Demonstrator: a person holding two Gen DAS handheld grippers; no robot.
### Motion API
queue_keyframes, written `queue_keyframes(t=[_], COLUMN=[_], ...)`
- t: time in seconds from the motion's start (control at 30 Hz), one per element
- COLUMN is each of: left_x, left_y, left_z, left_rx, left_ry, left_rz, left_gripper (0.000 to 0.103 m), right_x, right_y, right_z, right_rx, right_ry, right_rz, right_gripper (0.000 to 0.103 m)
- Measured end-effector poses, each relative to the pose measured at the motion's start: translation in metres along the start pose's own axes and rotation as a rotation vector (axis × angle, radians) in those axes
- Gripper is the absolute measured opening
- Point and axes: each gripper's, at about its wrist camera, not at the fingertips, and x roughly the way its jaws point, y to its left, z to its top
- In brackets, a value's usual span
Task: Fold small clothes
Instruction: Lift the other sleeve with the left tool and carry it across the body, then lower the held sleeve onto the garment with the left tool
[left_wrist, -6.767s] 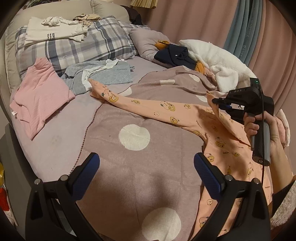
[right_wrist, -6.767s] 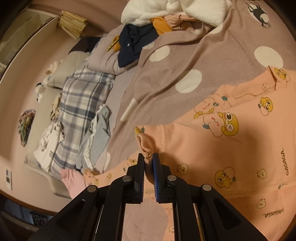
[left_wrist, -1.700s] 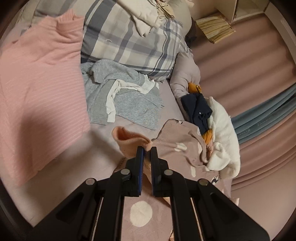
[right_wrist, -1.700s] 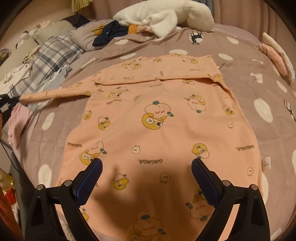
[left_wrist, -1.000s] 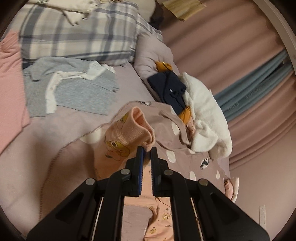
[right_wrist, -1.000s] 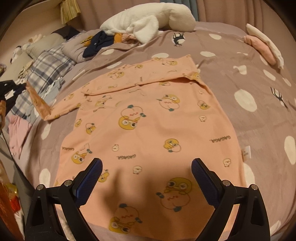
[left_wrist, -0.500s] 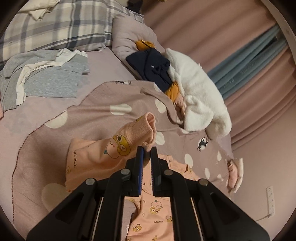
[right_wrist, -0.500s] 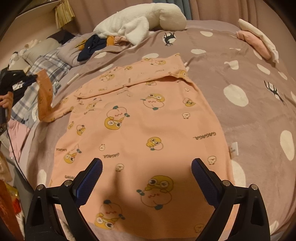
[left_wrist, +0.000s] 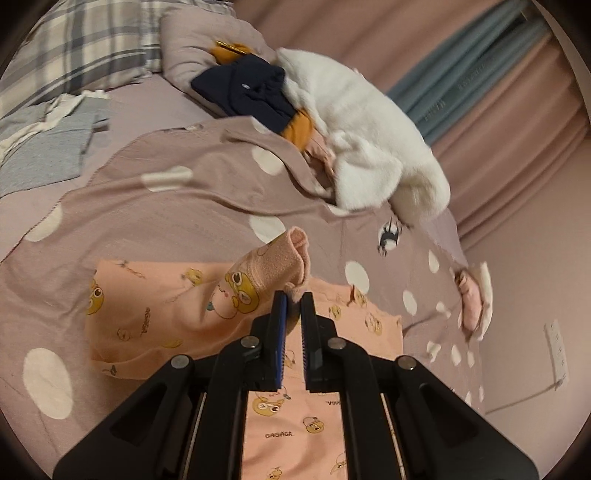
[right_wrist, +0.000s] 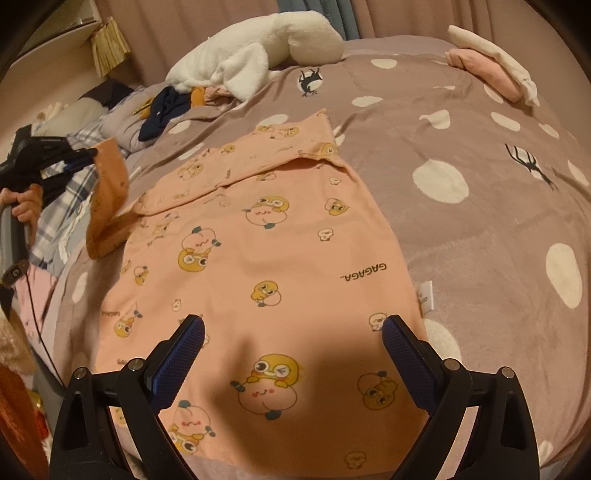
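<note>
The polka-dot blanket (right_wrist: 480, 229) covered the bed. On it, the peach top (right_wrist: 258, 258) lay flat with its far sleeve already folded across the chest. A white plush throw (right_wrist: 251, 48) was heaped beyond the top, a navy garment (right_wrist: 162, 107) touching its left end. Two folded pieces, pink and cream (right_wrist: 491, 70), sat on the blanket's far right edge. Your left gripper (left_wrist: 293, 299) had its jaws pinching the near sleeve cuff (left_wrist: 284, 258), lifted above the top's left side. Your right gripper (right_wrist: 291, 343) hung over the top's hem, jaws spread wide, holding nothing.
</note>
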Motion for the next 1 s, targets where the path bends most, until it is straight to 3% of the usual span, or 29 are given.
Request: queue_keyframes(t=[0.27,0.7,1.0], left_x=[0.026,0.052,0.073], left_y=[-0.024,-0.070,-0.113], left_z=[-0.016,-0.033,-0.042], left_rx=[0.053,0.163,0.188], left_ry=[0.058,0.086,0.104], left_rz=[-0.003,0.017,-0.044], left_gripper=[0.006,0.007,0.007], right_x=[0.000,-0.007,-0.006], right_y=[-0.002,-0.012,-0.026], right_z=[0.002,0.001,0.000], right_rx=[-0.014,-0.023,-0.004], right_ry=[-0.024,-0.064,-0.105], right_rz=[0.016,0.065,0.124], right_gripper=[0.097,0.097,0.097])
